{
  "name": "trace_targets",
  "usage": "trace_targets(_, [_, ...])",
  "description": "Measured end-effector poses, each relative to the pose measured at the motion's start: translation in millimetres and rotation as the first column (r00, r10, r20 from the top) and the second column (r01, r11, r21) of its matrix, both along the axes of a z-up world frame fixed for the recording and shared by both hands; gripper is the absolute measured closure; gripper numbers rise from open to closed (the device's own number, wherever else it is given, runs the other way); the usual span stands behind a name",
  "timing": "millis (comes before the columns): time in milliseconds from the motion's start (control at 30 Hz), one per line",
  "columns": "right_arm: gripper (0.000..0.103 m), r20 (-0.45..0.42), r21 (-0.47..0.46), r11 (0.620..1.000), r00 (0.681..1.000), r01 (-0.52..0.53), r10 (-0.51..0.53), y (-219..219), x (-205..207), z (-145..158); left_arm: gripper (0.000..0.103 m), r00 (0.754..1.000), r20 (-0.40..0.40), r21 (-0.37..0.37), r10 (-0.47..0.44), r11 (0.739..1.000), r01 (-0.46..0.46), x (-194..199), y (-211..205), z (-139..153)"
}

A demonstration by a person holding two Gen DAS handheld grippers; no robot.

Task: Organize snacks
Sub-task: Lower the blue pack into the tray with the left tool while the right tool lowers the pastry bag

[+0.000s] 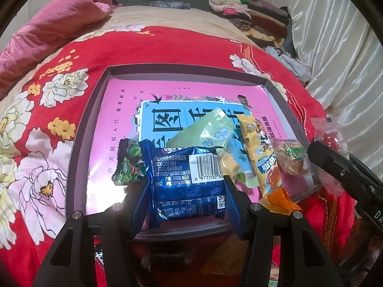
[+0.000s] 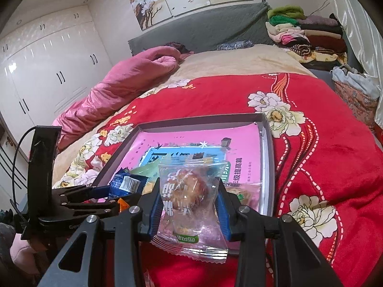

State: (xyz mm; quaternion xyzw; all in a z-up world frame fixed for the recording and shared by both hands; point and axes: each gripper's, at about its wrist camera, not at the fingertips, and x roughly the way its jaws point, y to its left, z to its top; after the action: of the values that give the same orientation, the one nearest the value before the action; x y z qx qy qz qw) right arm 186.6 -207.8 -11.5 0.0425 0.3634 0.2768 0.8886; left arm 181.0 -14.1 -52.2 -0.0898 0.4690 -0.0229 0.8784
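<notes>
A shallow grey tray (image 1: 83, 124) with a pink printed liner lies on the red floral bedspread. My left gripper (image 1: 185, 186) is shut on a blue snack packet (image 1: 186, 181) over the tray's near edge. In the tray lie a green-printed packet (image 1: 130, 165), a light green packet (image 1: 205, 131), a yellow packet (image 1: 261, 148) and a clear pastry packet (image 1: 293, 157). My right gripper (image 2: 189, 203) is shut on a clear packet with a brown pastry (image 2: 191, 201) above the tray's near right part (image 2: 267, 157). The left gripper with the blue packet (image 2: 126, 184) shows at the left.
An orange wrapper (image 1: 280, 201) lies at the tray's near right corner. A pink quilt (image 2: 124, 81) lies at the far left of the bed. Folded clothes (image 2: 306, 33) are stacked at the headboard. White wardrobes (image 2: 47, 71) stand left of the bed.
</notes>
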Motion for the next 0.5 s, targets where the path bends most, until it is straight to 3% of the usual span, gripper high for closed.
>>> trace_targets(500, [0.063,-0.048,-0.031,1.0,0.999,-0.001,-0.001,5.2,11.6,-15.1,0.044,1.0,-0.002,-0.005,-0.01,1.0,0.01,-1.1,0.0,0.3])
